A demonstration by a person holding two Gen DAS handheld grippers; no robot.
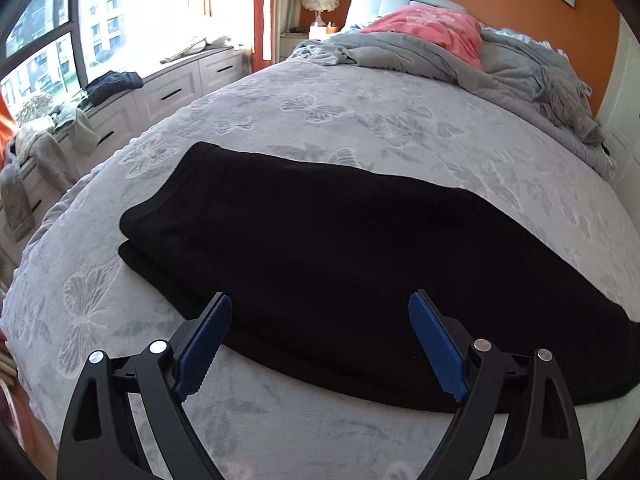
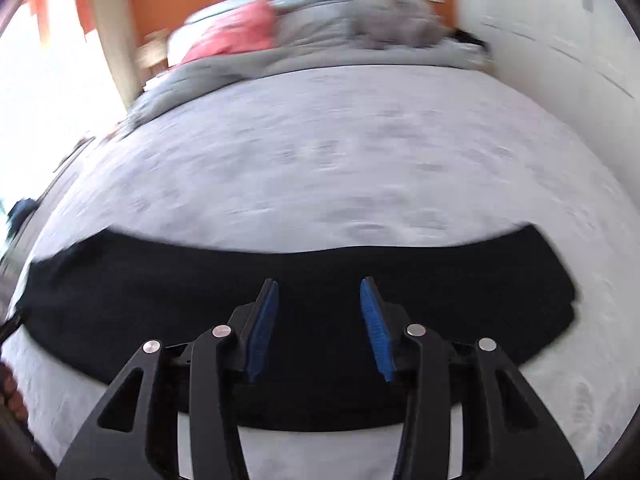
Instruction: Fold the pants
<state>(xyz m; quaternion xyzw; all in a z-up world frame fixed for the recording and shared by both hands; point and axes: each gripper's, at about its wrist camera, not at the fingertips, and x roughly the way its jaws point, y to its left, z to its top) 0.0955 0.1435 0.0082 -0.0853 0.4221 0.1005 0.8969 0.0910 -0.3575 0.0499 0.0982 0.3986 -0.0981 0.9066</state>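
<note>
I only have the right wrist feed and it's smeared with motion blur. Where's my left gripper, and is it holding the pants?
Observer: The left gripper is open, over the near edge of the black pants, with nothing between its pads.
Operator: Are the pants folded at all yet?
Observer: Yes. The left wrist view shows two stacked layers at the left end, the upper one sitting slightly back from the lower.
Operator: Anything else on the bed I could snag?
Observer: A rumpled grey duvet and a pink pillow lie at the headboard end, well apart from the pants.
</note>
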